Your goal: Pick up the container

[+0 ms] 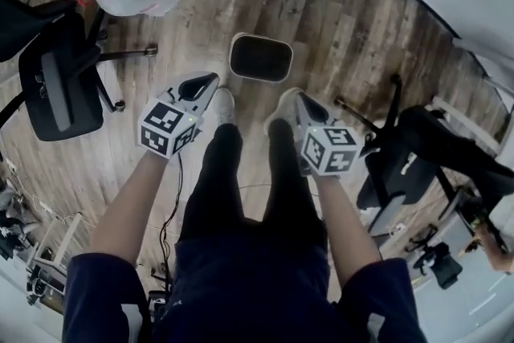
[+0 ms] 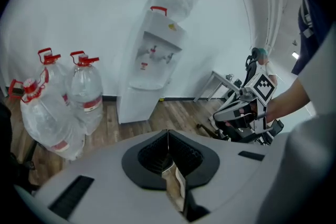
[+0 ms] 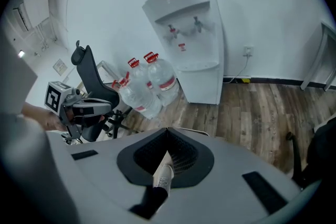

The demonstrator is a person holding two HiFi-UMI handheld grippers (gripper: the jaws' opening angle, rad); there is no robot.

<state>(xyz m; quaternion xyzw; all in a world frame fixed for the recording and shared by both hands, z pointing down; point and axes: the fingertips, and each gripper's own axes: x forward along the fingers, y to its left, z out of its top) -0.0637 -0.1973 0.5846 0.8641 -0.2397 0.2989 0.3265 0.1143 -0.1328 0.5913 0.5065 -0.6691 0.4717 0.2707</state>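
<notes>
Wood planks make up the floor (image 1: pixel 345 28), which carries everything here. A white water dispenser (image 2: pixel 149 65) stands against the wall at the floor's far edge, an upturned bottle on top. A black office chair (image 1: pixel 60 76) sits toward the left edge of the floor in the head view, and a second chair (image 1: pixel 409 165) toward the right edge. Clear water bottles (image 2: pixel 84 92) with red caps and handles are clustered on the floor just beside the dispenser.

The container (image 1: pixel 260 58), a dark rounded rectangle with a pale rim, lies flat on the floor just ahead of the person's shoes (image 1: pixel 223 102), roughly midway between the two chairs. Nothing touches it.

The left gripper (image 1: pixel 210 79) is held over the left leg, pointing forward, near the container but apart from it. Its jaws are pressed together with nothing between them. The right gripper (image 1: pixel 309 107) is held over the right leg, also apart from the container. Its jaws likewise meet, empty.
</notes>
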